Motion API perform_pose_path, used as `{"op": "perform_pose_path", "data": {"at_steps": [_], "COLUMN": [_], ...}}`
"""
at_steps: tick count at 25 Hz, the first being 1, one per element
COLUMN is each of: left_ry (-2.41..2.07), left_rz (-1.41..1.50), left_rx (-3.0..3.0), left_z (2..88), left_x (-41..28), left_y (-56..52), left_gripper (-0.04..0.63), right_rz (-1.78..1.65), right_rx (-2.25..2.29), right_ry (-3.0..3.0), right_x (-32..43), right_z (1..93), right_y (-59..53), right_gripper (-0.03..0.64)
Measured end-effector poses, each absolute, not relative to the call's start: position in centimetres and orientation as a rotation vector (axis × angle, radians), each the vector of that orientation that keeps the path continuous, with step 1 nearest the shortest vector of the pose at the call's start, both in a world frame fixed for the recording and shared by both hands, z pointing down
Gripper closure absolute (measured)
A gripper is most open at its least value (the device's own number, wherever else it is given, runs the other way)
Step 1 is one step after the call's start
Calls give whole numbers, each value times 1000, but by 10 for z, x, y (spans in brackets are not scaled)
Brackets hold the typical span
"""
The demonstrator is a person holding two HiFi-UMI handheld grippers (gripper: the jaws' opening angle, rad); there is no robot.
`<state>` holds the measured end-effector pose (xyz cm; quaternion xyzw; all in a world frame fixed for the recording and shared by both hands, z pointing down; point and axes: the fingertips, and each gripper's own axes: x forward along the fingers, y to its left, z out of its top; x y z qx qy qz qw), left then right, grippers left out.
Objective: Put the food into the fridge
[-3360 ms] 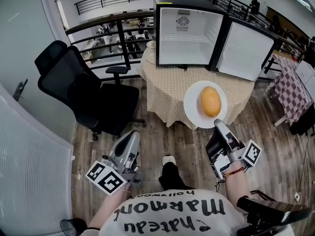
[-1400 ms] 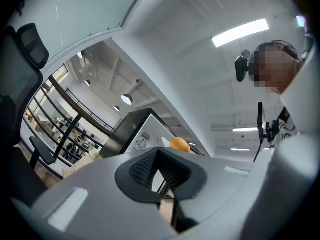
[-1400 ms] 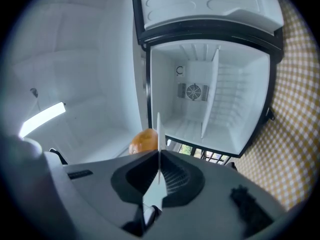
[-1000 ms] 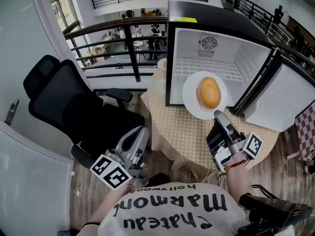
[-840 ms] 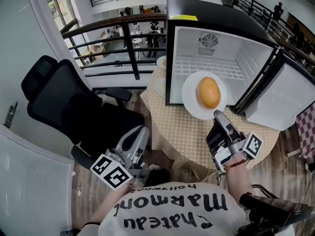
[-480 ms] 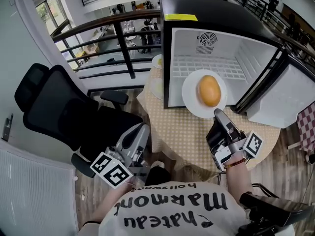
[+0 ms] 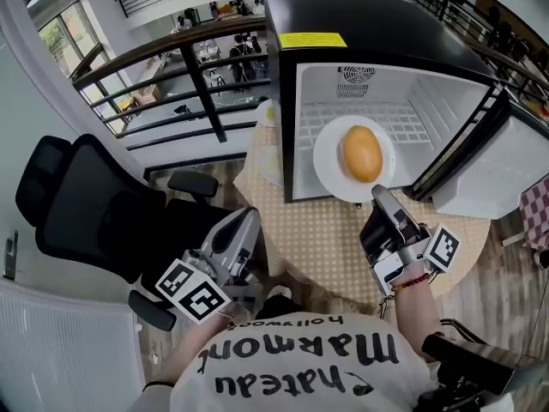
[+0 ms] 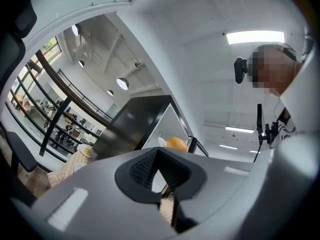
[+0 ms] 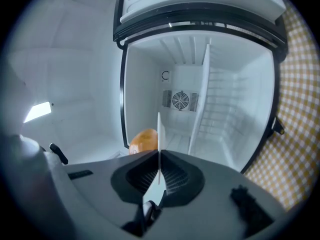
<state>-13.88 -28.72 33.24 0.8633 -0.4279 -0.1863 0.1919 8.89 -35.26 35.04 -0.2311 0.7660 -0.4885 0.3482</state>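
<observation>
Mango (image 7: 361, 152) on plate (image 7: 329, 168), long axis toward open fridge (image 7: 369, 26), right claw (image 7: 378, 192) clamping plate rim, left claw (image 7: 246, 221) closed

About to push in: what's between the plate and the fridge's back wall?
Nothing loose. In the right gripper view, past the plate, the fridge is bare back to its fan, apart from its own wire shelf. The head view agrees.
</observation>
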Motion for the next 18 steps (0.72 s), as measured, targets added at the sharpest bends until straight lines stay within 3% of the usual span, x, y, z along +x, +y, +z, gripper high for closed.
{"op": "perform_pose_path", "data": {"at_steps": [18], "left_ry": [-1124], "left_rz": [-503], "left_rx": [2460], "left_z": [322], "left_x": [-159], "left_y": [-325], "left_gripper": [591], "right_rz": [-1288], "right_rx": [-751], "right_ry": [1932], "right_x": [70], "right_z": [354], "right_y": [-382], "right_gripper": [591]}}
